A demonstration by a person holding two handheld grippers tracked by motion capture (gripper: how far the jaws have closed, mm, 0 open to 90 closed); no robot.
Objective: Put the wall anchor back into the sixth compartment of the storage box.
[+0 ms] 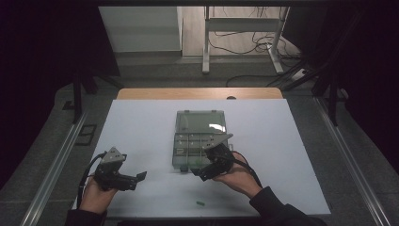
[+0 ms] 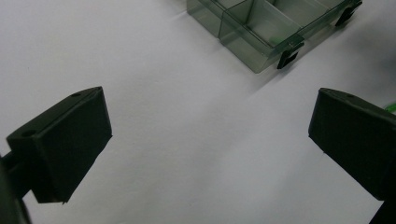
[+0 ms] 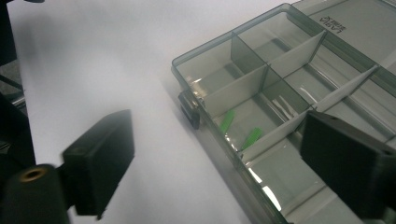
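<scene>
Nearest the camera in the high view, a small green piece lies alone on the white table, close to the near edge and a little left of the person's right forearm. Just beyond it, the left gripper rests low at the near left, its jaws spread wide with nothing but bare table between them, well apart from the box. The right gripper sits at the near edge of the clear plastic box, its jaws released and empty, one hanging over the table and the other over the box's near compartments. The box stands in the middle of the table with its lid folded back on the far side; it is smoky and see-through, split by thin dividers into small compartments, with black clasps on its near wall. In the right gripper view, two green pieces lie in a compartment near the front, apparently slim and stick-like, though they are too small to be sure of their shape. The likely trouble from here is the stray piece: it is tiny and flat on the table, so wide jaws could push it away or off the near edge instead of catching it. The right gripper also hangs close to the box's front wall, and a careless sweep could shove the light box and scatter what is inside.
</scene>
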